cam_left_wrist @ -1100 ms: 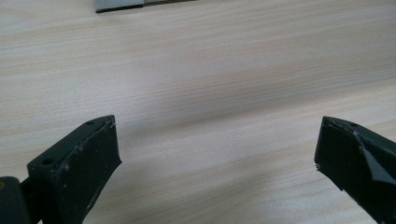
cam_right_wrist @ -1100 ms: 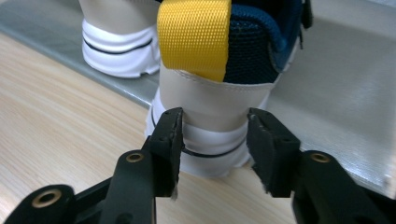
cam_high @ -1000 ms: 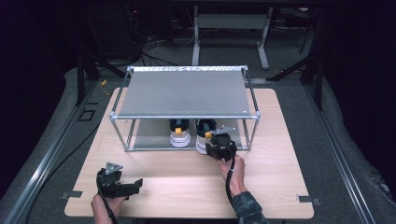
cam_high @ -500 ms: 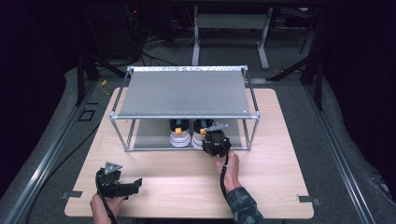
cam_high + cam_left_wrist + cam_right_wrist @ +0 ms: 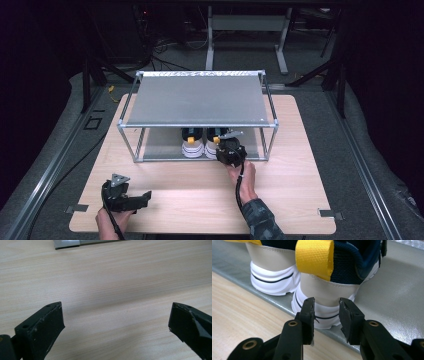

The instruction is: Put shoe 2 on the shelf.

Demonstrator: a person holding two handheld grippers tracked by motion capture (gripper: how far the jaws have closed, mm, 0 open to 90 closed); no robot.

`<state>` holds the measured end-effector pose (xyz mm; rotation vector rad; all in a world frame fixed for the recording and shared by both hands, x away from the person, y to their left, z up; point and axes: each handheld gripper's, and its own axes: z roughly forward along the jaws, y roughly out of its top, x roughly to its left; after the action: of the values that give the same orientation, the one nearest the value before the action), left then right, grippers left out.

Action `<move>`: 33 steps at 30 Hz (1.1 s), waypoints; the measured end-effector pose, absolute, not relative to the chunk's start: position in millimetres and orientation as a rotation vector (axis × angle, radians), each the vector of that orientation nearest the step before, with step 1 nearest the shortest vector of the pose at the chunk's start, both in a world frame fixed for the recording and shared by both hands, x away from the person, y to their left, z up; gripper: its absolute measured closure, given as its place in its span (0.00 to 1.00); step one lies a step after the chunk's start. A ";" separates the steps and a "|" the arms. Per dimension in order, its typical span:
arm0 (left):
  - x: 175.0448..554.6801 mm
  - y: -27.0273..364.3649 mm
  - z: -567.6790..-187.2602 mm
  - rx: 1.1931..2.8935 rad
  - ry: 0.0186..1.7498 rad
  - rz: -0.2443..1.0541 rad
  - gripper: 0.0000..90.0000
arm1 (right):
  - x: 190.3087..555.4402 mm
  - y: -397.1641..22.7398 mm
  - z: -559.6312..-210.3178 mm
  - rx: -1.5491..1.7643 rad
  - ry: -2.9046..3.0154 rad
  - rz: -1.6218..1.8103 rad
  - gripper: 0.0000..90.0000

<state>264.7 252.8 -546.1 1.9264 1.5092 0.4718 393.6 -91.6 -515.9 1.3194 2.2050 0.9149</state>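
On the wooden bench (image 5: 200, 185) stands a metal rack (image 5: 200, 97) with a flat grey top and a lower shelf (image 5: 392, 290), and on that lower shelf sit two shoes side by side, heels toward the person: the left shoe (image 5: 192, 145) and the right shoe (image 5: 215, 144), each with a white sole, a beige heel, a navy collar and a yellow pull loop (image 5: 315, 257). The right tool (image 5: 326, 315) is held at the front edge of the shelf, right behind the heel of the right shoe (image 5: 329, 290); its jaws stand a narrow gap apart, released, with nothing between them, and the tips sit just in front of the white heel, though whether they touch it is hard to judge from this angle. In the high view the right tool (image 5: 231, 152) covers part of that shoe, with the right hand (image 5: 242, 175) behind it and a camouflage sleeve (image 5: 260, 220) below. The left tool (image 5: 131, 200) lies low near the front left corner of the bench, well apart from the rack, held by the left hand (image 5: 111, 217); its jaws are spread wide over bare wood (image 5: 112, 290), released and grasping nothing, with a foot of the rack (image 5: 67, 243) showing at the far edge.
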 end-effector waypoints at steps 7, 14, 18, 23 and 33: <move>264.0 253.0 -546.2 1.921 1.512 0.473 0.00 | 379.9 -102.0 -502.2 1.285 2.213 0.938 0.71; 264.9 251.9 -545.4 1.932 1.502 0.477 0.00 | 358.6 -122.4 -486.2 1.270 2.237 0.970 0.67; 265.2 251.5 -544.4 1.939 1.498 0.480 0.00 | 347.9 -137.0 -479.6 1.266 2.256 0.989 0.61; 264.5 251.4 -544.4 1.941 1.498 0.482 0.00 | 333.1 -159.0 -474.4 1.277 2.273 1.006 0.53; 264.1 252.8 -545.2 1.948 1.502 0.484 0.00 | 306.9 -199.5 -481.2 1.327 2.311 0.955 0.25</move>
<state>264.1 252.8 -545.2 1.9479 1.5015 0.4838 306.9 -199.5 -481.2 1.3270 2.3112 0.9549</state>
